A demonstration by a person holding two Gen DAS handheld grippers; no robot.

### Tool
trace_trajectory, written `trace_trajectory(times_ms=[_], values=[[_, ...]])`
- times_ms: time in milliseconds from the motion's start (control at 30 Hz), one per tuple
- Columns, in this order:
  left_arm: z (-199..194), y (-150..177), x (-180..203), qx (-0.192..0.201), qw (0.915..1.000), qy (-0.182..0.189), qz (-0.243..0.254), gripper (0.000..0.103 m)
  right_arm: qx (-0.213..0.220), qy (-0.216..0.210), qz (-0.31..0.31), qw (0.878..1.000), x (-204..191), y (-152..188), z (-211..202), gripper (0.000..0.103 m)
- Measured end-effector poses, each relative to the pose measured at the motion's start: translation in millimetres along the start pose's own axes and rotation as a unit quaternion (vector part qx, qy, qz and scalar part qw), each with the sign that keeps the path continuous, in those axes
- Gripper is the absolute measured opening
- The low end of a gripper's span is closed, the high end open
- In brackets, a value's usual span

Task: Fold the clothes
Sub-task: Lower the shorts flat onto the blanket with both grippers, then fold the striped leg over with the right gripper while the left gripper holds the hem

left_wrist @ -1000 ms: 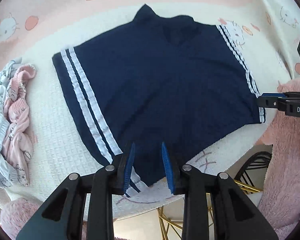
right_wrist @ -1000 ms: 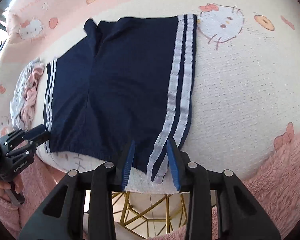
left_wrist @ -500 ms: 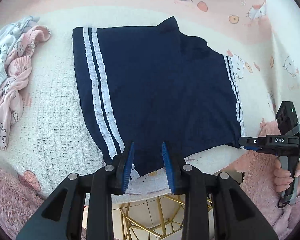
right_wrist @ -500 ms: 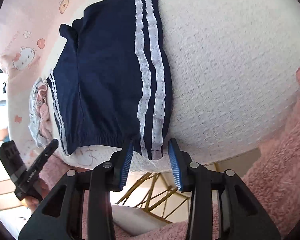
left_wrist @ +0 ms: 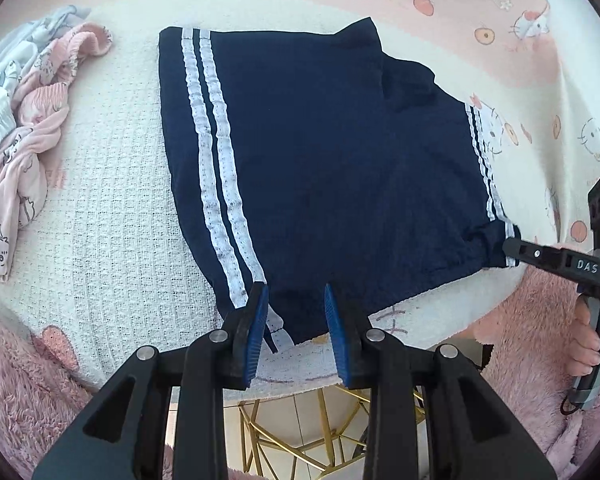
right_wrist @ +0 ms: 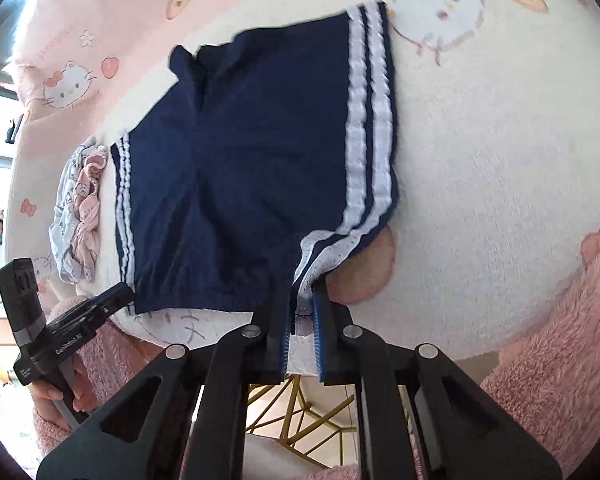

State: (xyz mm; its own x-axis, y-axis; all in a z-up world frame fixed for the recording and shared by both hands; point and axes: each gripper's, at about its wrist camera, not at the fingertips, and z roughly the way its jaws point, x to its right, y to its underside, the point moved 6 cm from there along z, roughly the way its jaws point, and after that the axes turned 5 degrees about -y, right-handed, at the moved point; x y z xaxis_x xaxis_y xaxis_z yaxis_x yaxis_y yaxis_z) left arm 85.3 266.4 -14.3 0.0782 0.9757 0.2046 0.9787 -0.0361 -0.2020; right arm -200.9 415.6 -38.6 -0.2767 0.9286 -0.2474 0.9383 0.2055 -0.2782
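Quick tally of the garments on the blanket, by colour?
Navy: 1, the navy shorts with white side stripes
Pink: 1, the crumpled pink printed garment
Pale grey-white: 1, the crumpled grey-white printed garment
Total: 3

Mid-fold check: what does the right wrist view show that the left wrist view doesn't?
Right wrist only: the right gripper, jaws just closed, pinching the white-striped corner of the navy blue shorts and lifting it off the cream waffle-weave cloth.

Left wrist only: the left gripper open, its blue pads astride the other striped waistband corner, not pressing.

Both: the shorts spread flat, the crumpled pink and grey clothes beside them, gold table legs below.
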Motion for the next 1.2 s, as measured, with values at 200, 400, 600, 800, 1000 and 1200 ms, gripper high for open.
trace_trajectory(times_ms=[200, 400, 600, 800, 1000, 1200], values=[[-2, 1, -8, -0.003, 0.9999, 0.009, -0.013, 0.031, 0.000, -0.001, -0.001, 1.000, -1, 1, 0, 0.009], [-10, -17, 14, 0.006, 0.9989, 0.035, 0.030, 0.031, -0.001, -0.002, -0.002, 1.000, -1, 1, 0, 0.009], [3, -35, 67, 0.009, 0.9938, 0.062, 0.092, 0.031, -0.001, -0.002, -0.003, 1.000, -2, 2, -1, 0.010], [22, -14, 101, -0.015, 0.9869, 0.069, 0.145, 0.031, -0.001, -0.003, -0.004, 1.000, -3, 3, -1, 0.010], [30, -5, 99, -0.024, 0.9862, 0.044, 0.158, 0.031, -0.001, -0.004, -0.004, 1.000, -4, 3, -1, 0.011], [1, -4, 65, -0.023, 0.9930, 0.056, 0.102, 0.031, -0.002, -0.005, -0.005, 1.000, -4, 4, -1, 0.012]])
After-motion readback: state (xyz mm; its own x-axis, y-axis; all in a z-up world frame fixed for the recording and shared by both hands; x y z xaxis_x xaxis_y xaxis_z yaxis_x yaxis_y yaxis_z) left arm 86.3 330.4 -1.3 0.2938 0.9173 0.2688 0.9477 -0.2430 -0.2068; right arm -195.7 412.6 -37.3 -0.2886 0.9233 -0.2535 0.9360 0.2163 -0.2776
